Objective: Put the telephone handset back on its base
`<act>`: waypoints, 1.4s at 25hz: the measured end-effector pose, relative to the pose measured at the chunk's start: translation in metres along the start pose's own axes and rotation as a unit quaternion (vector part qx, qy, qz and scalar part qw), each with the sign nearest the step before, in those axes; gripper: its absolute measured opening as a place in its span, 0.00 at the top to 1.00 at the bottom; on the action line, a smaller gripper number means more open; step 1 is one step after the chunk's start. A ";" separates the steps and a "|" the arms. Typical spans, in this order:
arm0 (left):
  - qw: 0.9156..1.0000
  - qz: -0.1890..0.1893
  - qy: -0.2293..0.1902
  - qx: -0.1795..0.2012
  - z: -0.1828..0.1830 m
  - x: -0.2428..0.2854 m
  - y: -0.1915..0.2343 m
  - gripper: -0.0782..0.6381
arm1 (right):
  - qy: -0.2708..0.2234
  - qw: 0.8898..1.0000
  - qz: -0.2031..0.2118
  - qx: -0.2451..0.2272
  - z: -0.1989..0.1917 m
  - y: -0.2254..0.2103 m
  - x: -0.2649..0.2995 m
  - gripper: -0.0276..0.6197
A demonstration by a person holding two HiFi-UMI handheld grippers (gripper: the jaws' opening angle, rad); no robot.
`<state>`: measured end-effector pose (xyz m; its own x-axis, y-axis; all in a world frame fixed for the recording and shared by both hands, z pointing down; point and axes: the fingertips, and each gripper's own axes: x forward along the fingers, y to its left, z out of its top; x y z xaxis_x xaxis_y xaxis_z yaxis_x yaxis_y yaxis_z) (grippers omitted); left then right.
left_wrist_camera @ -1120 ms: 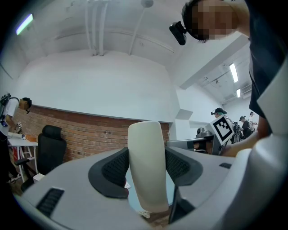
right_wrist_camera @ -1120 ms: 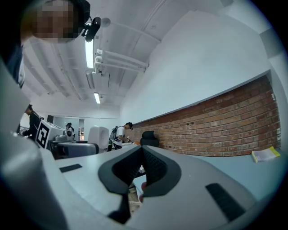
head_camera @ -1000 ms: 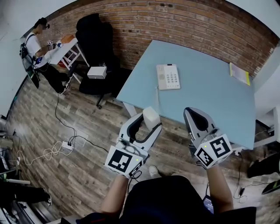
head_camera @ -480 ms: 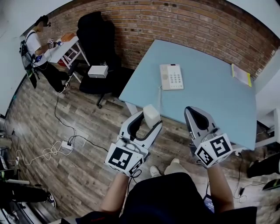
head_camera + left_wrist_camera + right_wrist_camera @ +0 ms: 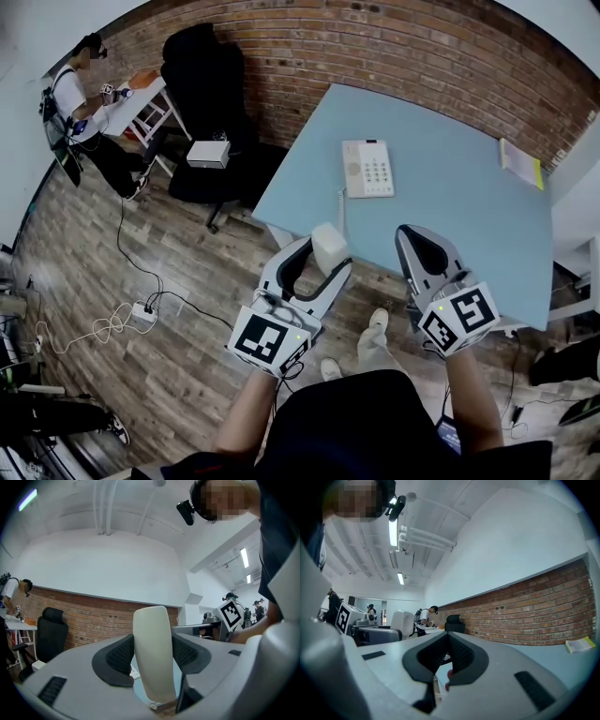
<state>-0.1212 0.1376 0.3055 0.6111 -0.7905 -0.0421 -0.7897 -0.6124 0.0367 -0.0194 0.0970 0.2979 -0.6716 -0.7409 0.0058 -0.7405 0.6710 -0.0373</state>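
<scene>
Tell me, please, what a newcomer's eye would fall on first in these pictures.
First, the white handset, clamped upright in the jaws of the left gripper and held over the wooden floor, short of the table. Next, the phone base on that blue table, its cradle side bare. The right gripper is alongside, jaws shut on nothing.

Left gripper (image 5: 317, 257): a pale grey moulded shell is seen, with black ribbed pads (image 5: 120, 656) set on the jaws' inner faces.
Right gripper (image 5: 421, 240): the same grey shell and black lining are shown.
Marker cubes (image 5: 267, 342): white faces printed with black squares are carried behind the jaws; a small green light is lit on each.
Clothing: a dark top (image 5: 361, 427) and light shoes (image 5: 373, 330) are worn.
</scene>
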 end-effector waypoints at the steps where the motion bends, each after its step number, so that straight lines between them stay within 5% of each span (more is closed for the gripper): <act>1: 1.000 0.000 0.000 0.001 0.000 0.005 0.002 0.54 | 0.000 1.000 0.001 0.002 0.000 -0.005 0.003 0.94; 25: 0.999 0.029 -0.006 -0.041 -0.003 0.129 0.048 0.54 | 0.014 0.999 0.036 0.012 -0.004 -0.115 0.074 0.94; 35: 0.998 0.059 0.014 -0.028 -0.016 0.183 0.060 0.54 | 0.025 0.997 0.066 0.015 -0.014 -0.162 0.099 0.94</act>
<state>-0.0554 -0.0442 0.3158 0.5166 -0.8562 -0.0058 -0.8520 -0.5147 0.0963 0.0339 -0.0851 0.3189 -0.7636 -0.6439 0.0484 -0.6456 0.7603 -0.0717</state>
